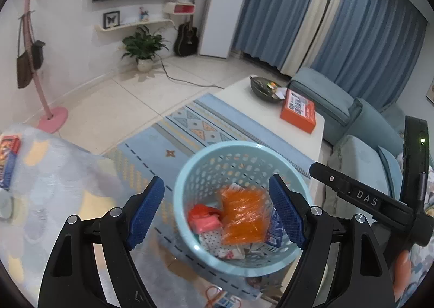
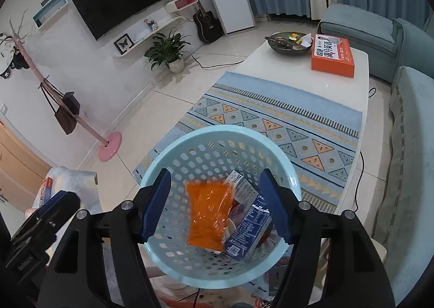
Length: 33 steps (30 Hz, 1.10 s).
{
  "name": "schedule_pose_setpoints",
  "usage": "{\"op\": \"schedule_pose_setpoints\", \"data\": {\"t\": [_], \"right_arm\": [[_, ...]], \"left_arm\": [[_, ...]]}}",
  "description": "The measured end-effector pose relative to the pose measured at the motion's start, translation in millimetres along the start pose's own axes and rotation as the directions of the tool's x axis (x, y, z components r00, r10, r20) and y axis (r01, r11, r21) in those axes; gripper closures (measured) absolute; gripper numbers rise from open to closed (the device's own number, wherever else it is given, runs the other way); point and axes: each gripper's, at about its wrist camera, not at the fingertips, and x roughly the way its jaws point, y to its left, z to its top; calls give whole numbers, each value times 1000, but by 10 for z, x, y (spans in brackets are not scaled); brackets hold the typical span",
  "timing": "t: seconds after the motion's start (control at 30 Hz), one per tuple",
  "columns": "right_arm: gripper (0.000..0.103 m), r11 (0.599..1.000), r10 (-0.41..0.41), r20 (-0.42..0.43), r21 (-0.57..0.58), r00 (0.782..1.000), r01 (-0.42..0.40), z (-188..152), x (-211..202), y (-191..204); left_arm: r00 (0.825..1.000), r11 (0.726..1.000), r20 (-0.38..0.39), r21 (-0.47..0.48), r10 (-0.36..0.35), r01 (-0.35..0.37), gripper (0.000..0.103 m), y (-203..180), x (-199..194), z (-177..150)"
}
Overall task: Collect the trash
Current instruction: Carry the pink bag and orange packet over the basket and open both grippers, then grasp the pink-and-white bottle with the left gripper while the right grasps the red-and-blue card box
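Note:
A light blue perforated basket [image 1: 214,150] [image 2: 173,153] sits below both grippers. In it lie an orange plastic packet [image 1: 241,215], a red wrapper [image 1: 202,217], a blue-and-white carton [image 1: 274,226] [image 2: 248,226] and other scraps. In the right wrist view the orange packet [image 2: 210,215] looks blurred, lying loose between the blue pads without touching them. My left gripper [image 1: 216,180] stands open over the basket with nothing in it. My right gripper [image 2: 216,173] is open too. Its black body [image 1: 360,196] shows at the right in the left wrist view.
A white coffee table [image 2: 271,63] carries an orange box [image 2: 332,54] and a dark bowl [image 2: 289,43], with a patterned blue rug [image 2: 271,112] draped on it. A teal sofa [image 2: 407,118] lies right. A blanket-covered surface [image 1: 54,186] at left holds a red-and-blue packet [image 1: 8,156]. A pink coat stand [image 2: 109,149] stands behind.

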Motion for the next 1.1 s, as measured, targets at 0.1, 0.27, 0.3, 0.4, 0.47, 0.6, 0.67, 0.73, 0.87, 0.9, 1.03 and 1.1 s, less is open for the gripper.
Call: {"op": "schedule_pose_setpoints", "data": {"t": [0.1, 0.27, 0.3, 0.4, 0.47, 0.6, 0.67, 0.73, 0.87, 0.9, 1.03, 1.1], "right_arm": [[38, 1000, 16, -1, -4, 1000, -16, 2, -33, 47], [38, 997, 50, 22, -59, 998, -49, -21, -159, 278], [38, 996, 56, 27, -73, 998, -54, -23, -182, 329], [38, 990, 77, 40, -118, 996, -72, -50, -258, 546], [38, 986, 90, 42, -141, 995, -83, -66, -286, 673], [38, 977, 115, 39, -187, 993, -106, -117, -322, 943], [38, 970, 134, 34, -207, 990, -125, -139, -319, 1087], [38, 961, 163, 33, -232, 986, -152, -151, -322, 1261], [38, 924, 229, 32, -322, 973, -206, -164, -361, 1767], [38, 914, 243, 36, -343, 969, -216, -173, -388, 1871], [36, 861, 315, 29, -428, 949, -273, -213, -442, 2399], [36, 838, 342, 13, -457, 940, -298, -212, -428, 2615]], "left_arm": [[1000, 1000, 25, -22, 12, -12, 26, 114, -144, -1], [996, 995, 75, -90, 55, -48, 25, 415, -481, -34], [994, 993, 85, -105, 71, -62, 25, 485, -555, -37], [985, 982, 116, -157, 127, -108, 25, 723, -791, -59], [975, 967, 130, -204, 180, -152, 25, 909, -950, -78], [937, 902, 139, -346, 321, -258, 24, 1433, -1287, -148], [918, 862, 133, -415, 373, -290, 24, 1675, -1424, -174], [869, 792, 112, -480, 481, -377, 24, 1904, -1576, -218], [818, 716, 81, -538, 569, -445, 24, 2246, -1731, -247], [822, 703, 63, -558, 566, -442, 24, 2340, -1724, -247], [863, 668, -4, -631, 506, -395, 22, 2686, -1551, -293], [850, 619, -29, -673, 526, -406, 22, 2776, -1494, -352]]}}
